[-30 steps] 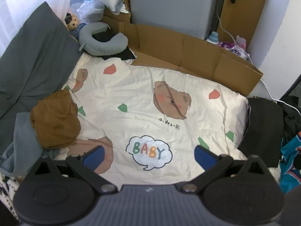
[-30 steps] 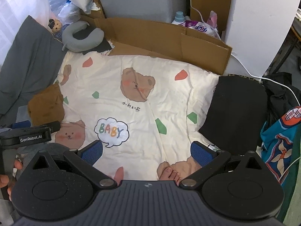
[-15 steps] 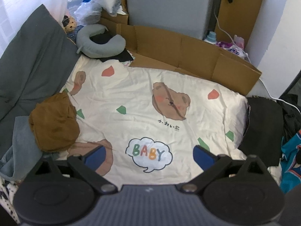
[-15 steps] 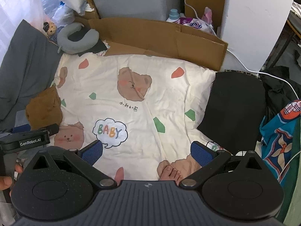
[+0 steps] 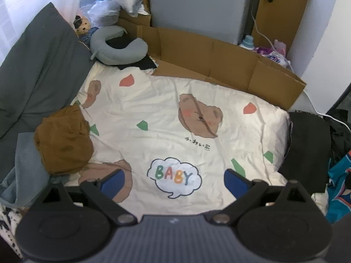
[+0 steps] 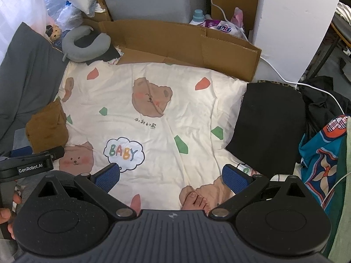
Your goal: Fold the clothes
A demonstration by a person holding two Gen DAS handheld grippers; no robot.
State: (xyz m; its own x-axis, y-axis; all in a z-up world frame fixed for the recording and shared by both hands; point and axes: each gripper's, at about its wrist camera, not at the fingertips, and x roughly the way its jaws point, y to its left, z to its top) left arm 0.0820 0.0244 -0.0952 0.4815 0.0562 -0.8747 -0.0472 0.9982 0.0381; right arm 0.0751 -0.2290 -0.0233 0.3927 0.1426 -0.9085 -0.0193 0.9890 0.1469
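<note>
A crumpled brown garment (image 5: 63, 140) lies at the left edge of a cream bear-print blanket (image 5: 166, 118); it also shows in the right wrist view (image 6: 47, 129). A flat black garment (image 6: 269, 120) lies at the blanket's right edge, also in the left wrist view (image 5: 307, 151). My left gripper (image 5: 174, 183) is open and empty above the blanket's near edge. My right gripper (image 6: 173, 176) is open and empty, held above the blanket. The left gripper's body (image 6: 28, 164) shows at the right wrist view's left edge.
A grey neck pillow (image 6: 85, 43) and a cardboard sheet (image 6: 182, 41) sit at the far side. A dark grey cushion (image 5: 37, 70) lines the left. A teal patterned cloth (image 6: 322, 153) and dark clothes lie right. A bare foot (image 6: 195, 199) rests on the blanket near me.
Both grippers have drifted slightly; the scene shifts a little in each view. Both stay open and empty. The clothes have not moved.
</note>
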